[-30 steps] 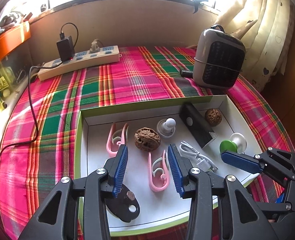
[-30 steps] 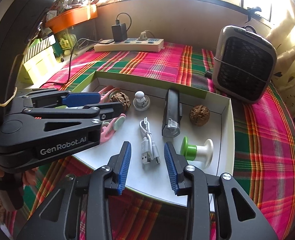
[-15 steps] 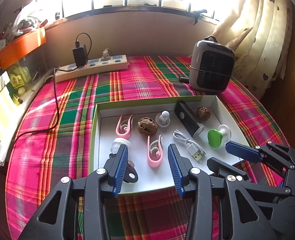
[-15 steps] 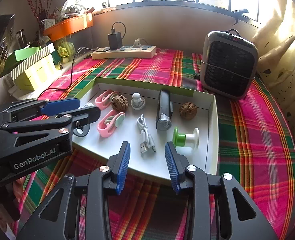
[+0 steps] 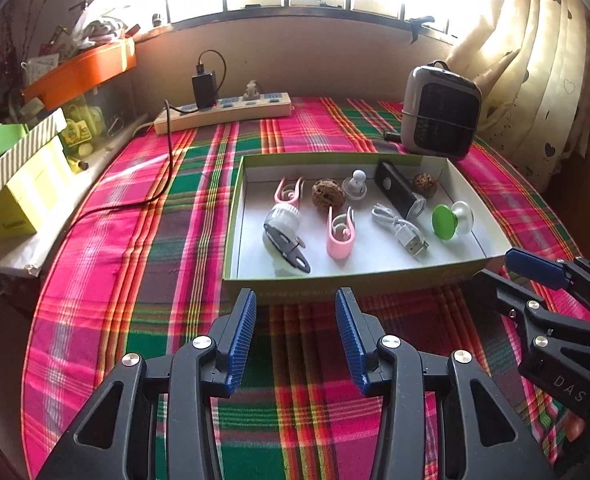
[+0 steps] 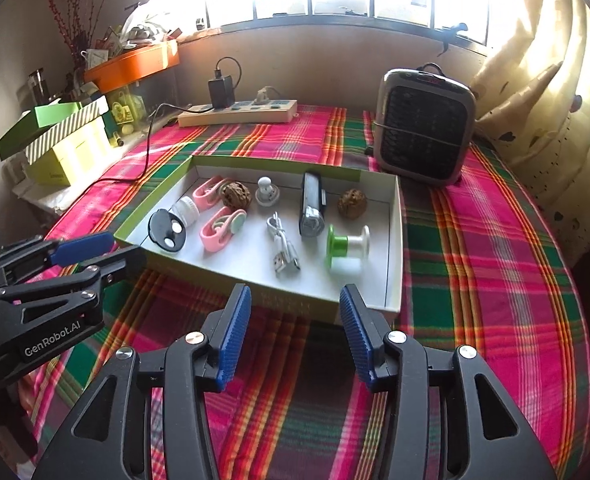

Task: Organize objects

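A shallow white box with a green rim (image 5: 347, 280) (image 6: 393, 240) lies on the plaid cloth. It holds two pink clips (image 5: 339, 234) (image 6: 221, 230), two walnuts (image 5: 327, 194) (image 6: 352, 203), a black torch (image 5: 399, 194) (image 6: 312, 204), a white USB cable (image 5: 401, 230) (image 6: 283, 246), a green-and-white spool (image 5: 451, 220) (image 6: 347, 245), a small white knob (image 5: 355, 186) and a white jar with a black tag (image 5: 283, 236) (image 6: 171, 226). My left gripper (image 5: 295, 340) is open and empty, in front of the box. My right gripper (image 6: 295, 336) is open and empty, also in front of it.
A grey heater (image 5: 441, 110) (image 6: 425, 124) stands behind the box at the right. A power strip with a black charger (image 5: 223, 114) (image 6: 239, 112) lies by the back wall, its cable trailing left. Yellow and green boxes (image 6: 67, 140) sit at the left edge. Curtains hang right.
Both grippers have pulled back from over the box towards the near side of the table, still open. The white jar with the black tag now lies in full view in the box.
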A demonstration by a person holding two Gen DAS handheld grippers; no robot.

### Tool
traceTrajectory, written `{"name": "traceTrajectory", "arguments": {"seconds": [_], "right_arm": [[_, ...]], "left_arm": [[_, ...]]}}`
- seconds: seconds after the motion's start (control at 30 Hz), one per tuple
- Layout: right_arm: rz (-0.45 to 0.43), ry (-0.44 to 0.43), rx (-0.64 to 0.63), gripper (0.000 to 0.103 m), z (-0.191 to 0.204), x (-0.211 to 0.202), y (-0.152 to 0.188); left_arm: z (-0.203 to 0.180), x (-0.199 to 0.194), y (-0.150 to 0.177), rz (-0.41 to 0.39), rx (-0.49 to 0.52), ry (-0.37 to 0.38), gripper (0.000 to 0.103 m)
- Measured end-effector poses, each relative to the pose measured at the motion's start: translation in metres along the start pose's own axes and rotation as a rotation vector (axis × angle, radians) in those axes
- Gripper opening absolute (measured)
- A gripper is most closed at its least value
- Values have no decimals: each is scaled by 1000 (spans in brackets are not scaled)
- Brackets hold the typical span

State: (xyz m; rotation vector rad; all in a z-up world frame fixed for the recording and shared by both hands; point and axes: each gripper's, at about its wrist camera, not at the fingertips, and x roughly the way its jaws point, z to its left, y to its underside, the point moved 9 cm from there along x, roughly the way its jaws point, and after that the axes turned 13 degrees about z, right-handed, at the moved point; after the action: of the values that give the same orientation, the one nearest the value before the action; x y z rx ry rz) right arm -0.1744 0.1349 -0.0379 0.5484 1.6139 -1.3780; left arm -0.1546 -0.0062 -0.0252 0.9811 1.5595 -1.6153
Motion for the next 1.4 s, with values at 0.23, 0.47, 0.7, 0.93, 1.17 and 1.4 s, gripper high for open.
{"name": "traceTrajectory", "arguments": {"seconds": [0.23, 0.47, 0.7, 0.93, 1.17, 1.4], "right_arm": [[47, 7, 24, 48, -7, 6, 26], [75, 25, 30, 48, -14, 9, 47], [84, 30, 35, 48, -16, 9, 58], [92, 43, 41, 50, -16, 9, 65], [103, 55, 52, 57, -16, 9, 69], [114, 74, 55, 69, -16, 10, 73]], "left_arm": [[4, 4, 29, 37, -25, -25, 40], [11, 11, 51, 80, -46, -47, 40], [12, 9, 59, 85, -55, -48, 40], [10, 8, 62, 69, -65, -53, 40], [10, 7, 64, 42, -94, -60, 41], [8, 7, 63, 41, -96, -56, 41]]}}
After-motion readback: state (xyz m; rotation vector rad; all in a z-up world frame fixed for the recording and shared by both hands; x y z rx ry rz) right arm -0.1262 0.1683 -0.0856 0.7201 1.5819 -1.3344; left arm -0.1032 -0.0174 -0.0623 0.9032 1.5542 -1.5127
